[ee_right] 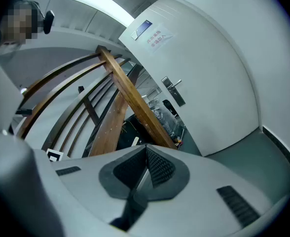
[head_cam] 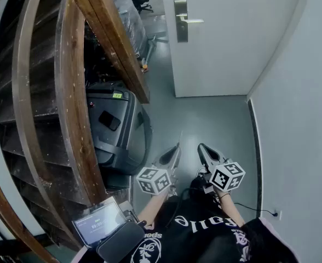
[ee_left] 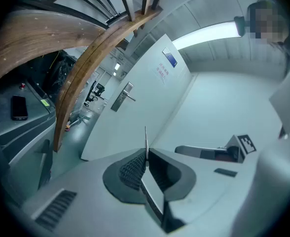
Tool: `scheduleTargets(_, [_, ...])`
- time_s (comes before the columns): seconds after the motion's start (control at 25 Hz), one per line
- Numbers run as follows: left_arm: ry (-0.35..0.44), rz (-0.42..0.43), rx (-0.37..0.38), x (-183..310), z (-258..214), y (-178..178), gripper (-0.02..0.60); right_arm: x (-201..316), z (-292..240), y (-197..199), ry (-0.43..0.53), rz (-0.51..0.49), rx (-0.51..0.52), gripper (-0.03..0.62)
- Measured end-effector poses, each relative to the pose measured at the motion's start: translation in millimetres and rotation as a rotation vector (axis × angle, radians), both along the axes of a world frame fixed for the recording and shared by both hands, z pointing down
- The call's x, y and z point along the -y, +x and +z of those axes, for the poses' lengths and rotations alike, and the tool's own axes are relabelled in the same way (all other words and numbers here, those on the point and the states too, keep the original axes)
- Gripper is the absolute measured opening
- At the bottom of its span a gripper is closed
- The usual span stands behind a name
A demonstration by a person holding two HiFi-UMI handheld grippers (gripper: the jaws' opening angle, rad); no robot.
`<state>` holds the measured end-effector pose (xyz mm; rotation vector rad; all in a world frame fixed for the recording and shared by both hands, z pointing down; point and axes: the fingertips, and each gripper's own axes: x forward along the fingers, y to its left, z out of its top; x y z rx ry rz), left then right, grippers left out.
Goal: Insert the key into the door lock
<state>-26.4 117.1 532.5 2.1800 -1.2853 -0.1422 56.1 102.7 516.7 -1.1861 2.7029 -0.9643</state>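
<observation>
The white door (head_cam: 232,43) stands ahead, far from both grippers, with its metal lock plate and lever handle (head_cam: 181,19) at the left edge. The plate also shows small in the left gripper view (ee_left: 121,97) and in the right gripper view (ee_right: 174,92). My left gripper (head_cam: 177,148) is shut on a thin metal key (ee_left: 145,138), whose blade sticks straight out past the jaw tips (ee_left: 146,153) towards the door. My right gripper (head_cam: 201,147) hangs beside it, shut with nothing between its pads (ee_right: 146,154).
A curved wooden stair rail (head_cam: 73,108) and its stringer (head_cam: 114,37) fill the left. Under it stands a grey machine (head_cam: 120,133) with a phone on top. A white wall (head_cam: 298,119) closes the right. A small screen device (head_cam: 101,221) sits near my body.
</observation>
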Motion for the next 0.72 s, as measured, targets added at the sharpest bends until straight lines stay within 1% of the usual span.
scheduleTargets(0.28, [0.024,-0.026,0.013,71,-18,48,0.021,76,-15,39,0.024,-0.060,-0.013,0.018])
scheduleTargets(0.44, [0.026,-0.055,0.004,97,-18,68,0.021,103,-12,50,0.018,-0.104,-0.007,0.018])
scheduleTargets(0.56, [0.010,-0.058,0.014,109,-15,75,0.021,121,-5,55,-0.006,-0.115,0.010,0.018])
scheduleTargets(0.72, [-0.007,-0.086,-0.002,134,-13,68,0.021,147,2,54,-0.027,-0.122,0.024,0.018])
